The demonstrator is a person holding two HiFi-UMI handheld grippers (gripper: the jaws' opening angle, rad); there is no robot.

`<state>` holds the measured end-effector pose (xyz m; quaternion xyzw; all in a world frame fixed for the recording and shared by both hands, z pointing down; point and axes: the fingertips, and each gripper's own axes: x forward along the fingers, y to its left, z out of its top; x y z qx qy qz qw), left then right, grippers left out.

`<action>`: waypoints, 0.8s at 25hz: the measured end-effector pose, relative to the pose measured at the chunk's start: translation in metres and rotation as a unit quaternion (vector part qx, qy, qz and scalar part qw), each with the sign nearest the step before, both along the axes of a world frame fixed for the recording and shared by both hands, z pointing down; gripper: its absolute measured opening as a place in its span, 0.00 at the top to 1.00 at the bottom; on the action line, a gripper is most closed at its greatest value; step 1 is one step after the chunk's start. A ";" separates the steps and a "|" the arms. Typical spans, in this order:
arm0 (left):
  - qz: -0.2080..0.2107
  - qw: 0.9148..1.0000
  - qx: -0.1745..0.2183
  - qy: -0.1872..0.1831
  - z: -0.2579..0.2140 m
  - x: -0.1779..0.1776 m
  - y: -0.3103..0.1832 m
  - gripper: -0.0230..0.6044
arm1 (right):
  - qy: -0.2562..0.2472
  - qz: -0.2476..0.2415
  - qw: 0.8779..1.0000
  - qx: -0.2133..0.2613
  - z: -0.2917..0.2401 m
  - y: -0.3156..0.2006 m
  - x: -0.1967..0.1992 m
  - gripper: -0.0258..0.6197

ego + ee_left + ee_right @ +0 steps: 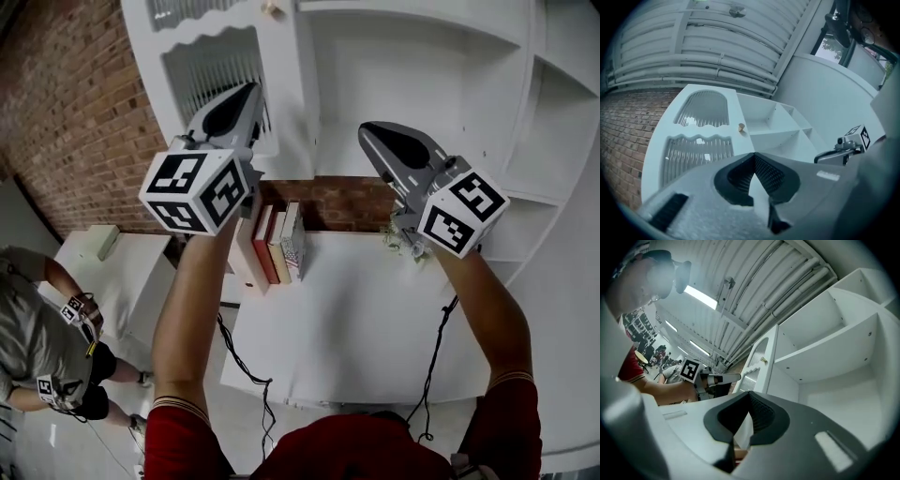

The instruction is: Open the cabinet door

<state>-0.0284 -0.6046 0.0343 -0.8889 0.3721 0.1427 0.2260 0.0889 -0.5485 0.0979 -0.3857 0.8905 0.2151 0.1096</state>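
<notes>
Head view: looking up at a tall white wooden shelf cabinet (422, 56), with open compartments to the right. On its left side, a white-framed cabinet door with two ribbed glass panes (211, 70), apparently shut flush with the frame. Below and well apart from it, the grey left gripper (250, 90) and the grey right gripper (367, 131), both pointing up at the shelves, fingers pressed together on nothing. Near the door's right edge, a small round brass knob (741, 127). Probably a light, stiff panel with fragile panes. Best taken by the knob, pinched firmly because small and smooth, then drawn outward along the hinge arc.
</notes>
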 end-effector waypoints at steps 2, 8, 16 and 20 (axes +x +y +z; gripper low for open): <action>-0.011 1.000 -0.001 0.003 -0.012 0.006 -0.010 0.96 | 0.007 -0.006 1.000 -0.007 -0.010 -0.010 0.005 0.94; -0.050 0.999 0.015 0.005 -0.046 0.015 -0.029 0.92 | 0.008 -0.025 0.999 -0.023 -0.022 -0.034 0.020 0.94; -0.083 0.996 0.026 0.004 -0.083 0.023 -0.043 0.79 | 0.032 -0.033 0.999 -0.025 -0.012 -0.045 0.023 0.94; -0.102 0.994 0.032 -0.007 -0.097 0.030 -0.051 0.75 | 0.040 -0.035 0.998 -0.016 -0.015 -0.042 0.028 0.94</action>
